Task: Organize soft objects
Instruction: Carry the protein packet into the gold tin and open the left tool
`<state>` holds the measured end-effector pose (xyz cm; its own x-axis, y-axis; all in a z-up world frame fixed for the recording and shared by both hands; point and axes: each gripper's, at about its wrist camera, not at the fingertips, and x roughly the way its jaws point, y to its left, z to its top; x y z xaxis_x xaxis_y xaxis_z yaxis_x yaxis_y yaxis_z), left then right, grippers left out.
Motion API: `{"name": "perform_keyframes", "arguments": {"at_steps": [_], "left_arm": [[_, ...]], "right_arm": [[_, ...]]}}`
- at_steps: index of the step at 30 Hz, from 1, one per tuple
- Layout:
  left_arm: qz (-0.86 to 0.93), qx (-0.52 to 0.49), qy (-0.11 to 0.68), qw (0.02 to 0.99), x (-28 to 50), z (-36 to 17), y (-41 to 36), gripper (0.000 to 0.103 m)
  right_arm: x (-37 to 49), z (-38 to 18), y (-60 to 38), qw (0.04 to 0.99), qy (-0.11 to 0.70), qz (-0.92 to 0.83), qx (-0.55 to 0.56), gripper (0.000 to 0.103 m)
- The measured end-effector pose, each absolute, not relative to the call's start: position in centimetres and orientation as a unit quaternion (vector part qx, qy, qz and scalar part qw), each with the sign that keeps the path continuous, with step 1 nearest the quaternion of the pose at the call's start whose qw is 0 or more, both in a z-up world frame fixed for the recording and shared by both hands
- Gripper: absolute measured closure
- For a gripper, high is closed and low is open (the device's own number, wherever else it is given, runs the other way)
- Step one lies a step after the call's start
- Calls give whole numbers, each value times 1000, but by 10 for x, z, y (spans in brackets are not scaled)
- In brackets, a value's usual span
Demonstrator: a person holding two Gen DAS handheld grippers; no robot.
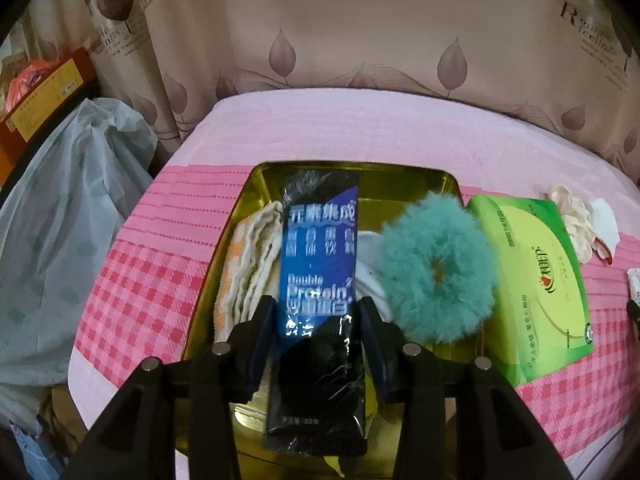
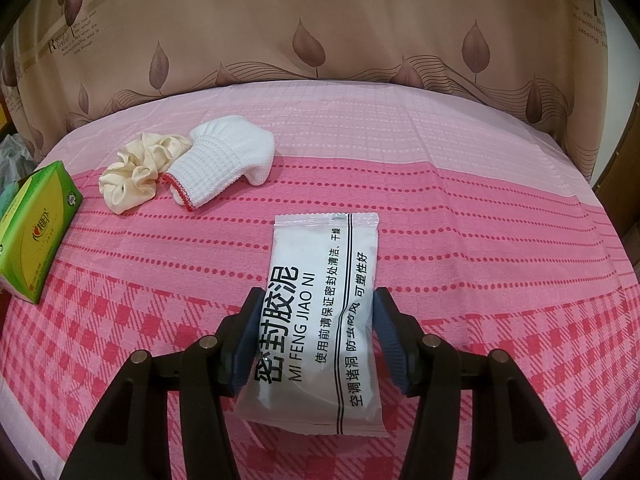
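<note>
Left gripper [image 1: 316, 312], angled steeply downward over the gold tin [image 1: 450, 184], stood with its pads just clear of the blue-and-black sachet [image 1: 318, 264] lying between them in the tin, beside the teal scrunchie [image 1: 436, 276]. Right gripper [image 2: 316, 324], likewise angled down, pinched the white putty packet [image 2: 316, 320] above the pink cloth [image 2: 500, 240].

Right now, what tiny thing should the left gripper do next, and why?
Probably open a bit wider and back away. The left gripper has the blue packet between its fingers, and the packet already lies over the gold tin, beside the folded cloth and the fuzzy teal scrunchie.
</note>
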<state>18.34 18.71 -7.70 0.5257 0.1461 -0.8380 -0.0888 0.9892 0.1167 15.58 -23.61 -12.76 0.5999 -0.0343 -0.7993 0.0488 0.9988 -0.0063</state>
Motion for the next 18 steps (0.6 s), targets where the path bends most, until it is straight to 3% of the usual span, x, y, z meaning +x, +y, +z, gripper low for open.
{"name": "perform_keyframes", "arguments": {"at_steps": [6,18], "left_arm": [[62,27,465,883,175,-65,186,51],[60,23,439,896,135,-53,188,50]], "right_arm": [[156,-128,-237,894,447,-24,7,52],[156,-128,-236,894,447,-24,7,52]]}}
